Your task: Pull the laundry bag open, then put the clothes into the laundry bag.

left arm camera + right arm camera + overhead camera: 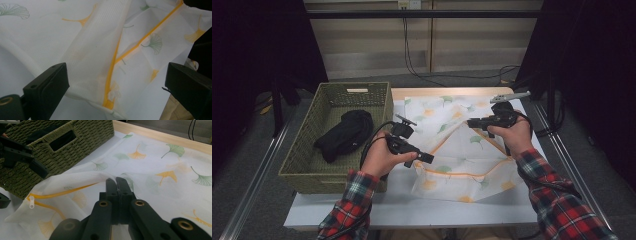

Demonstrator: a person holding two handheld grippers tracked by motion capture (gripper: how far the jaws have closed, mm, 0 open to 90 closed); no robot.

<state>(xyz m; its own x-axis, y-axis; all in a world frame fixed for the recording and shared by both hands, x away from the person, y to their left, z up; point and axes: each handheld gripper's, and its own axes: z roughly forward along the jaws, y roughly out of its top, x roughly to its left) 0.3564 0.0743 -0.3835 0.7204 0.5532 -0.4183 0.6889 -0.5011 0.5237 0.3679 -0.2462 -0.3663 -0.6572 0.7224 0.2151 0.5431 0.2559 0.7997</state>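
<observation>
White ginkgo-print mesh bag (460, 165), orange zipper, lifted edge

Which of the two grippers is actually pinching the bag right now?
The right gripper: its jaws are shut on the mesh bag. The left gripper has its jaws wide apart around the bag's zipper corner.

Dark bundle (344, 134) in basket (302, 145) unidentifiable (black, shapeless).
</observation>
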